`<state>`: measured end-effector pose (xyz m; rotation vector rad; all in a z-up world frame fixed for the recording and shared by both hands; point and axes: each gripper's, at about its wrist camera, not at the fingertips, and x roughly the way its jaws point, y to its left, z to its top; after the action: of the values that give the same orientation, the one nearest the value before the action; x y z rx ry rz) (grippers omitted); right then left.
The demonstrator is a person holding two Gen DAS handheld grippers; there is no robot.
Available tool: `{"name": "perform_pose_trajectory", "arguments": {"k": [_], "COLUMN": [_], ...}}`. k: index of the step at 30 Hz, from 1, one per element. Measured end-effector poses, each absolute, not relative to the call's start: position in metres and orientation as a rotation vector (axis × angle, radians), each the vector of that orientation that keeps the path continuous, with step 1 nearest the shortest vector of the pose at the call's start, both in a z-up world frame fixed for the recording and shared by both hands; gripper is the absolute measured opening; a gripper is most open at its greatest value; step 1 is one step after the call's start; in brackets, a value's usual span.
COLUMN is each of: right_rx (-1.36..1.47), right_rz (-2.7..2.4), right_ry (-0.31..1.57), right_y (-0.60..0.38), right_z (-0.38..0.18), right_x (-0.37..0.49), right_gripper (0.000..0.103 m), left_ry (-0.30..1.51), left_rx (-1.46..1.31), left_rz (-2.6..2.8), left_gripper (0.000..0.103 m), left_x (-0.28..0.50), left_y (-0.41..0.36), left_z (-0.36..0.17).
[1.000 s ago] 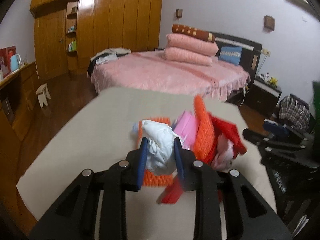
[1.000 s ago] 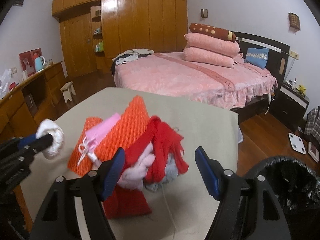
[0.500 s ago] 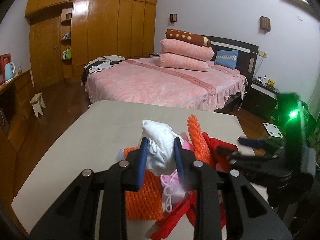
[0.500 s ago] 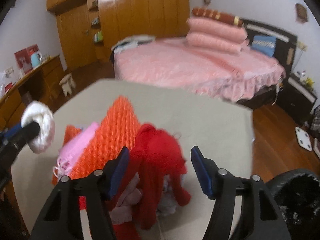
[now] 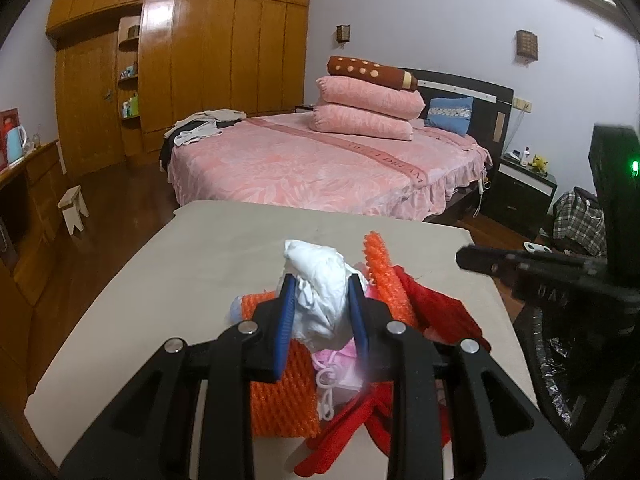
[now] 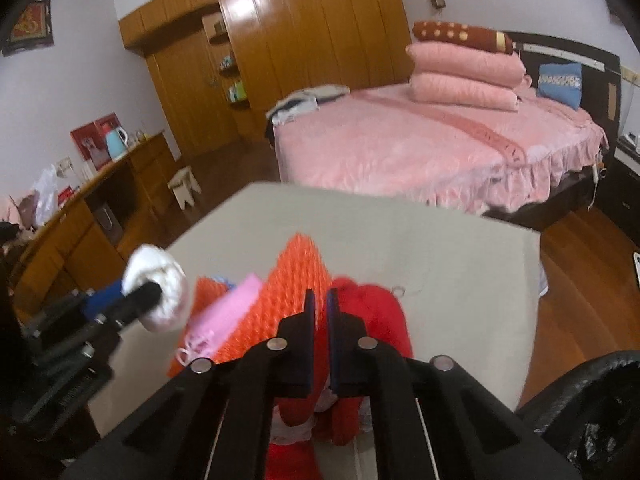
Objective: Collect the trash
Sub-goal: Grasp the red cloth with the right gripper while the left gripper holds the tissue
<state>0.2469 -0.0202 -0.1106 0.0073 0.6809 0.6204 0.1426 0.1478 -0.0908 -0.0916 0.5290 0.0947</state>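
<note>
Left wrist view: the left tool [image 5: 320, 300] pinches a crumpled white wad [image 5: 318, 280] between its blue pads, lifted above a heap of orange mesh [image 5: 280, 392], pink scraps [image 5: 340, 360] and red cloth [image 5: 440, 312] near the bench's [image 5: 208, 256] near right corner.

Right wrist view: the right tool [image 6: 320, 300] has just been closing; its pads stand almost together, with red cloth [image 6: 376, 312] seemingly nipped between them, though blur hides the contact. A black-lined bin [image 6: 592, 412] stands beyond the bench's [image 6: 460, 260] right edge.

Dim, warm indoor light; glare on the wardrobe [image 5: 192, 60]; fisheye-bent edges; right view motion-blurred.
</note>
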Motion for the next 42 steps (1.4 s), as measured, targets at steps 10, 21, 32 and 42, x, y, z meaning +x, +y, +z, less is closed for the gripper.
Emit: {"name": "perform_pose_trajectory", "arguments": {"k": [10, 21, 32, 42], "right_rx": [-0.016, 0.043, 0.064, 0.11], "right_rz": [0.529, 0.645, 0.654, 0.683], "right_ry": [0.81, 0.854, 0.744, 0.632], "right_y": [-0.021, -0.022, -0.031, -0.055], "right_z": [-0.158, -0.164, -0.114, -0.062], "right_x": [0.277, 0.283, 0.269, 0.242], "right_gripper": [0.056, 0.004, 0.002, 0.002], "left_ry": [0.557, 0.567, 0.539, 0.505], "left_rx": [-0.081, -0.075, -0.081, -0.068], "left_rz": [0.096, 0.102, 0.094, 0.058], "left_gripper": [0.026, 0.026, 0.026, 0.026], "left_x": [0.149, 0.161, 0.151, 0.141], "left_y": [0.149, 0.146, 0.141, 0.13], "left_z": [-0.099, -0.102, -0.094, -0.077]}}
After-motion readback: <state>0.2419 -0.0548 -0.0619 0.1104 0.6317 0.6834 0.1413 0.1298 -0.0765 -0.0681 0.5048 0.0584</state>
